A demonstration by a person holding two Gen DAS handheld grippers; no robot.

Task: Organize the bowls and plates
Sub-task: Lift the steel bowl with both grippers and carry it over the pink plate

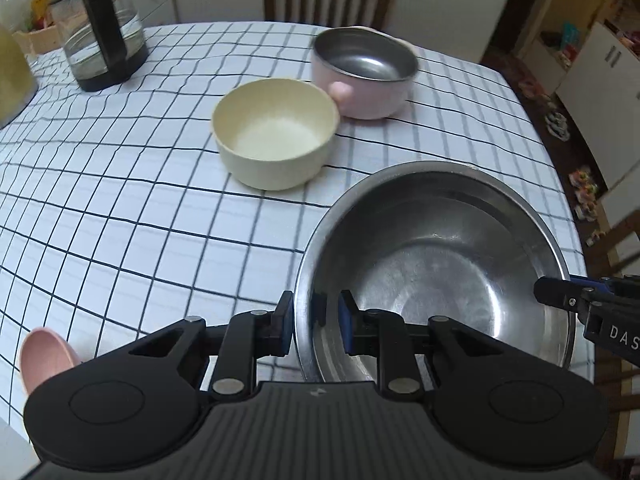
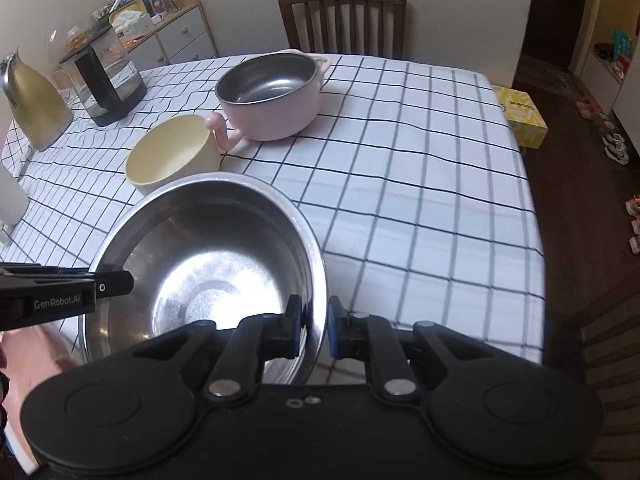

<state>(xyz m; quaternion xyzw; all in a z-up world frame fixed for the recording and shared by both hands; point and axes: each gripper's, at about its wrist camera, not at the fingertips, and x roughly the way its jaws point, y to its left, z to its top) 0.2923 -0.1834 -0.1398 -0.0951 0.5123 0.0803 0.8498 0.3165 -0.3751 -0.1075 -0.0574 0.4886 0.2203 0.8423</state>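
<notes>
Left wrist view: the large round stainless-steel bowl (image 1: 436,268) is gripped at its rim by the left gripper (image 1: 313,322), near the table's edge.
Right wrist view: the opposite rim is clamped by the right gripper (image 2: 314,330).
Step in hand: bowl lifted two-handed — judged.
Next move: level carry toward the cream round bowl (image 2: 174,154) — likely nesting.

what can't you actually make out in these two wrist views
- Steel bowl: near rim hidden by the left gripper body in the left view; underside unseen, so table contact unclear.
- Pink dish: mostly hidden behind the gripper.
- Kettle: cut off in the left view.
</notes>
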